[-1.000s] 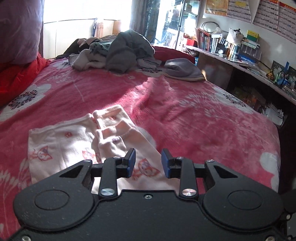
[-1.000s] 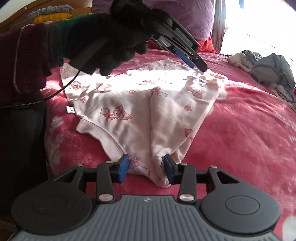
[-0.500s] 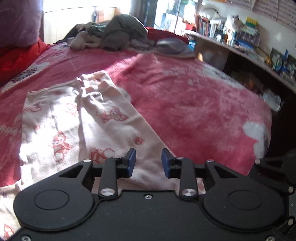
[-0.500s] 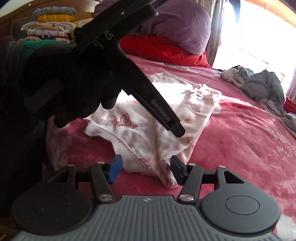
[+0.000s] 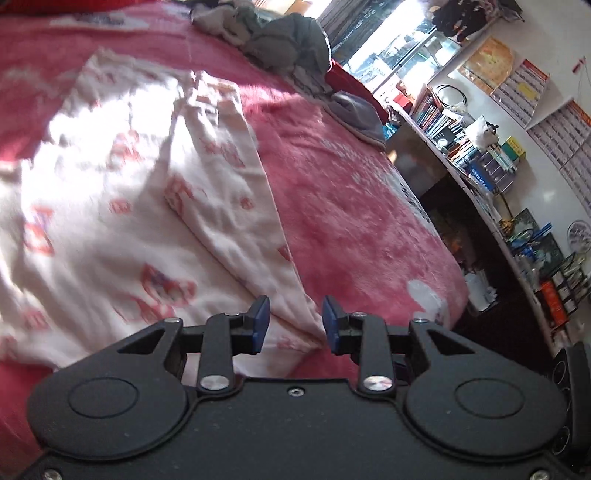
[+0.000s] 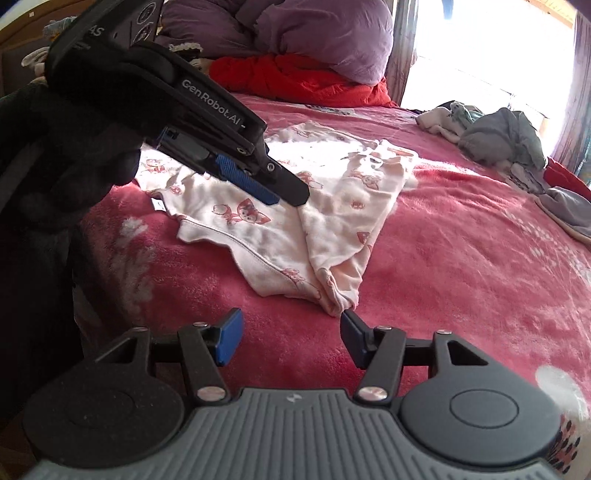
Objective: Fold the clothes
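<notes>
While both grippers hang free, a pale printed garment [image 6: 332,206] lies half-folded on the bed [image 6: 461,266].
Left gripper [image 5: 295,325] fingers narrowly parted, right gripper [image 6: 291,339] fingers just opened wide, both empty; pinch the near hem squarely before folding.

Pink-red fleece blanket [image 6: 461,258] fills most of both frames. Upper centre of the right wrist view, a purple pillow [image 6: 314,33] sits on red bedding [image 6: 303,79]. Right side of the left wrist view, a cluttered bookshelf [image 5: 476,147] under wall posters [image 5: 517,88].

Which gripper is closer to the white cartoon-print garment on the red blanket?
Left. The left gripper hangs just over the white cartoon-print garment, jaws part open and empty. The right gripper sits open just short of its near hem.
</notes>
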`<state>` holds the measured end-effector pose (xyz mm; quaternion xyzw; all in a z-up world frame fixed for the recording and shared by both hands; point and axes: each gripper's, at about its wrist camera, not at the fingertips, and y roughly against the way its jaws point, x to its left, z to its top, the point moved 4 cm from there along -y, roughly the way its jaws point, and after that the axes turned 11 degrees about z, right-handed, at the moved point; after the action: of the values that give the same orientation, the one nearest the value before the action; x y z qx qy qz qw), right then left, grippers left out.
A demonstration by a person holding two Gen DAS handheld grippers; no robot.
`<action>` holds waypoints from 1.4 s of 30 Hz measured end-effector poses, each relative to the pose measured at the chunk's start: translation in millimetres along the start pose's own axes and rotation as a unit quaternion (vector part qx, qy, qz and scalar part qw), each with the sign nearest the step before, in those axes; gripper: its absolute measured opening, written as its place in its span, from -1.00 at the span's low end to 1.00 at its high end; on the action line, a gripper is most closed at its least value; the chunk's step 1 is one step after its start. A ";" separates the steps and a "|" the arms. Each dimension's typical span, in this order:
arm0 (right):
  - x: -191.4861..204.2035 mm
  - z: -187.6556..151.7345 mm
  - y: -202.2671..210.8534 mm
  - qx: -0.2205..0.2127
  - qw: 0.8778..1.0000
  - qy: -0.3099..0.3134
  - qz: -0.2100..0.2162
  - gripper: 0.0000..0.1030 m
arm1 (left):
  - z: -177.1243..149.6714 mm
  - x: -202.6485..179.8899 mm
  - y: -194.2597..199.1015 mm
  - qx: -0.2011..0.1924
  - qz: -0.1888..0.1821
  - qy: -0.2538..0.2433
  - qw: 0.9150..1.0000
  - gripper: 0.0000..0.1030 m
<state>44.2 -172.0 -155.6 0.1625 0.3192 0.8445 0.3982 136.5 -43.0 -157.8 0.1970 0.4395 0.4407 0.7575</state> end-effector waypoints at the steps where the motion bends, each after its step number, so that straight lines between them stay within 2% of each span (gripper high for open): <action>1: 0.7 -0.5 0.2 0.000 1.000 0.001 0.001 0.14 | -3.8 -3.3 -5.3 0.009 -0.002 0.007 1.000 -0.43; 5: 1.4 -1.7 1.9 -0.007 1.000 0.005 0.001 0.15 | -7.6 -11.8 -18.5 0.025 -0.014 0.040 0.999 -0.43; 8: -2.5 -3.6 3.5 -0.016 1.000 -0.001 -0.002 0.15 | -7.1 -12.3 -24.7 0.033 0.000 0.047 0.998 -0.43; 10: -8.4 -3.7 4.7 -0.023 1.000 -0.015 -0.003 0.15 | -6.1 -10.7 -26.9 0.029 0.015 0.053 0.998 -0.53; 11: -11.4 -3.7 5.4 -0.027 0.999 -0.023 -0.003 0.15 | -5.5 -9.9 -27.6 0.027 0.023 0.056 0.998 -0.78; 14: -20.8 -4.8 6.8 -0.034 0.998 -0.045 -0.003 0.15 | -3.5 -13.1 -21.1 0.015 0.048 0.023 0.998 -0.86; 16: -25.5 -6.3 6.5 -0.034 0.998 -0.054 -0.006 0.15 | -0.6 -20.4 -11.8 0.000 0.055 -0.018 0.998 -0.87; 18: -28.3 -7.5 6.5 -0.034 0.998 -0.060 -0.009 0.15 | -3.1 -26.3 -12.4 -0.002 0.076 -0.058 0.995 -0.87; 22: -36.5 -6.3 12.9 -0.050 0.996 -0.076 0.000 0.12 | -13.0 -21.6 -27.0 0.021 0.088 -0.067 0.994 -0.87; 26: -32.2 -0.8 22.6 -0.071 0.997 -0.038 -0.006 0.10 | -13.6 -17.8 -26.8 0.029 0.086 -0.064 0.994 -0.87; 32: -12.4 7.9 1.2 -0.061 0.997 0.040 0.005 0.11 | -10.9 -9.3 -26.5 0.035 0.068 -0.035 0.996 -0.86; 34: -15.0 10.3 -14.5 -0.049 0.998 0.029 0.016 0.16 | -11.0 -10.5 -25.5 0.032 0.068 -0.041 0.996 -0.86; 37: -20.9 4.9 -31.3 -0.023 0.998 -0.018 0.047 0.24 | -12.3 -14.1 -24.9 0.028 0.071 -0.059 0.995 -0.86; 42: -8.5 -1.5 -20.3 -0.005 0.999 0.010 0.049 0.22 | -12.1 -16.5 -26.4 0.024 0.076 -0.083 0.993 -0.86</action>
<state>60.3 -169.5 -170.5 0.1670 0.3108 0.8661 0.3542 135.7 -72.1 -174.3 0.2836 0.3698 0.4684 0.7506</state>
